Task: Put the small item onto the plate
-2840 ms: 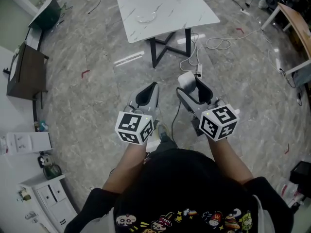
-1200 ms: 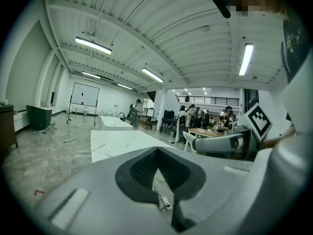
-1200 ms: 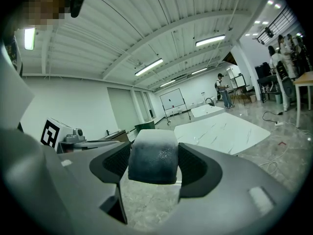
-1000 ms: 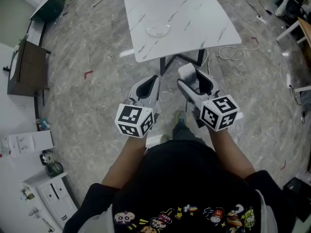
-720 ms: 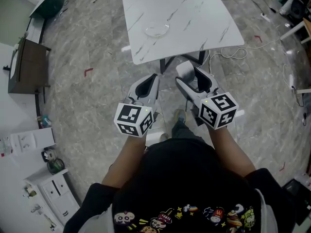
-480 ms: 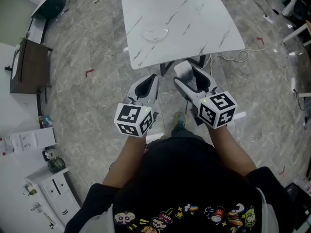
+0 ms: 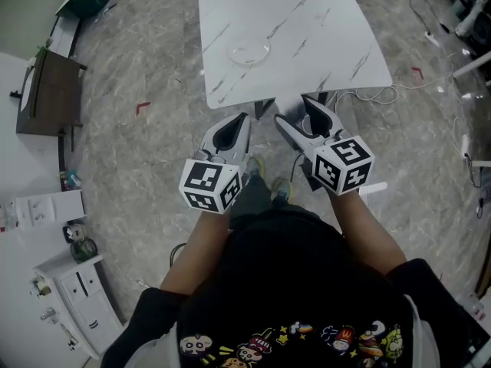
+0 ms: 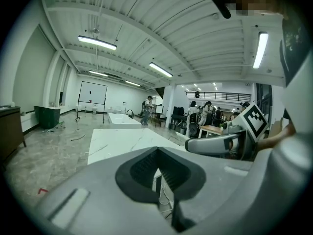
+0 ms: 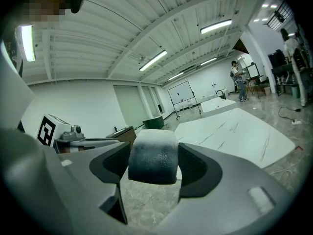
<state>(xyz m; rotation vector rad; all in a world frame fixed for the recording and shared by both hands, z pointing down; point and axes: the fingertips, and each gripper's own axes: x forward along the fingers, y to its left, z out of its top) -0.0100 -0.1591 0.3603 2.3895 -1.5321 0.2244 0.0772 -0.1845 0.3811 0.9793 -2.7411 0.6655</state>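
Bench (image 7: 322, 29) and plate (image 7: 250, 53) have drawn closer, and both grippers now reach its near edge. The right gripper (image 7: 305, 113) has its jaws clamped on the item (image 9: 152, 155), held squarely between them and well short of the plate. The left gripper (image 7: 230, 133) has its jaws together, empty. The risk, I judge, is the rounded item slipping out mid-carry, or landing off the clear, faint plate.

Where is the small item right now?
The small item is gripped in the right gripper, at the head view's right, by the white table's near edge.
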